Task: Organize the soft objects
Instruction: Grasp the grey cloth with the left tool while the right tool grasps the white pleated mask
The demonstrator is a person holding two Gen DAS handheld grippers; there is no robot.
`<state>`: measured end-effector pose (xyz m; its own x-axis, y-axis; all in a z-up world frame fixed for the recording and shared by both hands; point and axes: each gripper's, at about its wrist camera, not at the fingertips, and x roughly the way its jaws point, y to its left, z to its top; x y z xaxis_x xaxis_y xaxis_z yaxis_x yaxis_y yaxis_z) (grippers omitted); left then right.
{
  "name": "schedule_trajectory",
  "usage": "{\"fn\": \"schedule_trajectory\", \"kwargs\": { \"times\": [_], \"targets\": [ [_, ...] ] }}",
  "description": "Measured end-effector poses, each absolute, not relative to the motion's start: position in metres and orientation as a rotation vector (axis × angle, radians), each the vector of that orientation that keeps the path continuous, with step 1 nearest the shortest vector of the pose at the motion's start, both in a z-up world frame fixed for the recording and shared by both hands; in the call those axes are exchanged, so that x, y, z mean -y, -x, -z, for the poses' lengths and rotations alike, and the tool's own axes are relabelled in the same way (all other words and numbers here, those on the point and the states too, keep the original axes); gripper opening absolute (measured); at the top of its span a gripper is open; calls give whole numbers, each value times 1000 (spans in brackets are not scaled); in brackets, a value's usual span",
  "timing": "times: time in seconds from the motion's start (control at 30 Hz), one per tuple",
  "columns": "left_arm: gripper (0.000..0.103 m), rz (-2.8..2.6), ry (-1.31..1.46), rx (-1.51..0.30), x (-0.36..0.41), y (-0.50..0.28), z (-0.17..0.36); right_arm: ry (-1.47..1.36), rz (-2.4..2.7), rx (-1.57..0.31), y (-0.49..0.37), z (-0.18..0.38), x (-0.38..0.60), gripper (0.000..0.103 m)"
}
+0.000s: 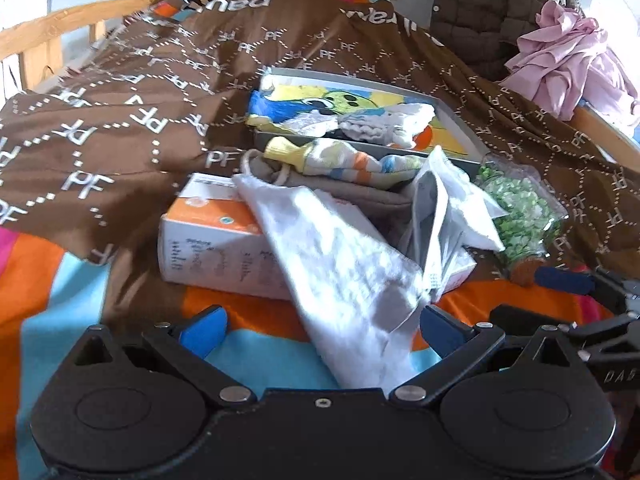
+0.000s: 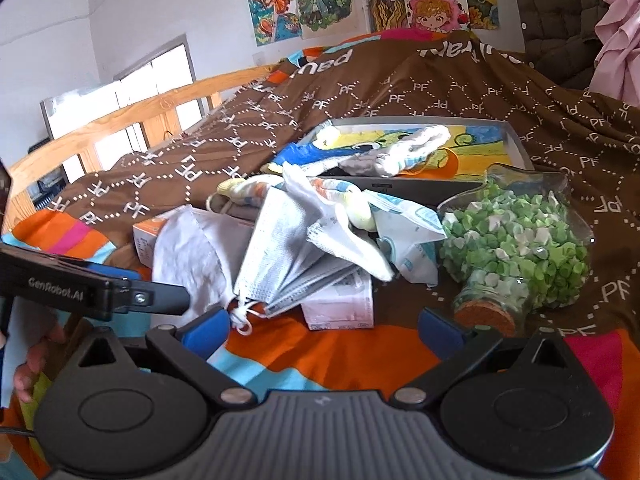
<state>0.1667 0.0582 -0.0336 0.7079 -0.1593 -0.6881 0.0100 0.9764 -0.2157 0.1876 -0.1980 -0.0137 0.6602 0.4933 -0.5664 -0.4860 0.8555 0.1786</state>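
My left gripper (image 1: 323,332) is open, and a white cloth pouch (image 1: 340,280) lies between its blue fingers, draped off an orange-and-white box (image 1: 208,240). Behind the pouch are a beige drawstring bag (image 1: 320,188), a striped sock (image 1: 344,162) and a stack of white face masks (image 1: 436,216). A grey tray (image 1: 460,120) further back holds white socks (image 1: 384,122) on a colourful picture. My right gripper (image 2: 324,334) is open over the orange bedspread, just short of the face masks (image 2: 288,264). One finger of the left gripper (image 2: 160,300) reaches in from the left beside the pouch (image 2: 188,256).
A corked glass jar of green paper stars (image 2: 516,248) lies on its side right of the masks. A brown patterned blanket (image 1: 120,120) covers the bed behind. A wooden rail (image 2: 120,120) runs along the left, and pink cloth (image 1: 572,64) and a dark jacket (image 1: 480,12) sit at the far right.
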Motion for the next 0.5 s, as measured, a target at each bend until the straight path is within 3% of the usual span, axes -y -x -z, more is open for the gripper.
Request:
{"fn": "schedule_trajectory", "kwargs": {
  "times": [0.5],
  "targets": [
    [100,187,383,-804,-82,-178,41,-230,-597,-623,-222,15,193,100]
  ]
}}
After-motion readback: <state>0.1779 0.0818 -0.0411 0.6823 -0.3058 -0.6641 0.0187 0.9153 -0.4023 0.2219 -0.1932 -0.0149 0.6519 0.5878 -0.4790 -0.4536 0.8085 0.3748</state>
